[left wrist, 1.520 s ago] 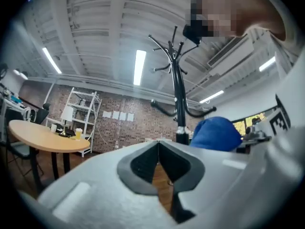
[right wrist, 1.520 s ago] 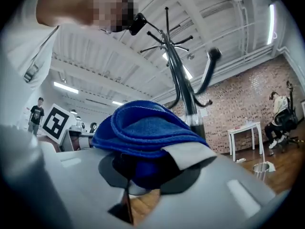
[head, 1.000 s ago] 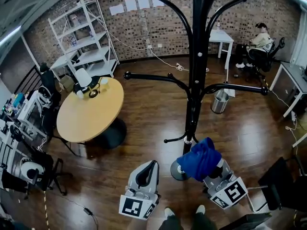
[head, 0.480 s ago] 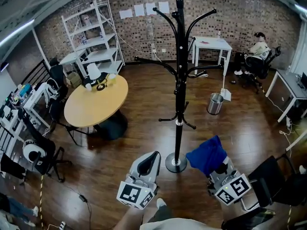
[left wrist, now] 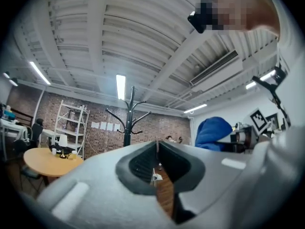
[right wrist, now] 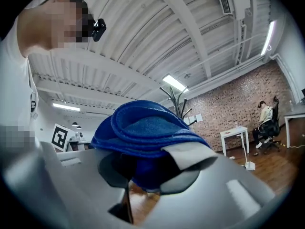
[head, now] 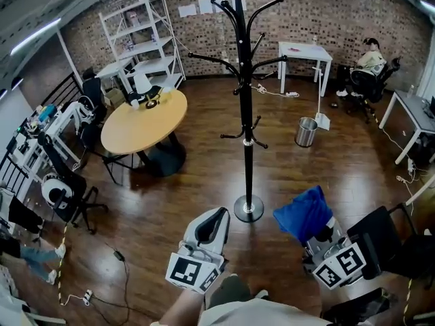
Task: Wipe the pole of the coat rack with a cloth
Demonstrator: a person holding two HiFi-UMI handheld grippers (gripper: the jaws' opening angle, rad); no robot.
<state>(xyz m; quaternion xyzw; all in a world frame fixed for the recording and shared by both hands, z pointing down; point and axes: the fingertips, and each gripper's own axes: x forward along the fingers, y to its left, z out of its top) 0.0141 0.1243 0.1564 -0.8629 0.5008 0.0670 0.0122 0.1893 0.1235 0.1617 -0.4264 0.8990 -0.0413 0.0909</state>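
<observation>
Left hand-held gripper (head: 216, 217): jaws together, nothing held, pointing upward.
Right hand-held gripper (head: 318, 235): clamped on blue cloth (head: 302, 212) (bunched), apart from coat rack pole (head: 247, 134).

In the right gripper view we see only the top hooks of the coat rack (right wrist: 177, 95) above the blue cloth (right wrist: 143, 128), which buries the fingertips of the right gripper (right wrist: 147, 170), while the left gripper (left wrist: 158, 162) hides the rack's lower pole and base in its own view.
</observation>
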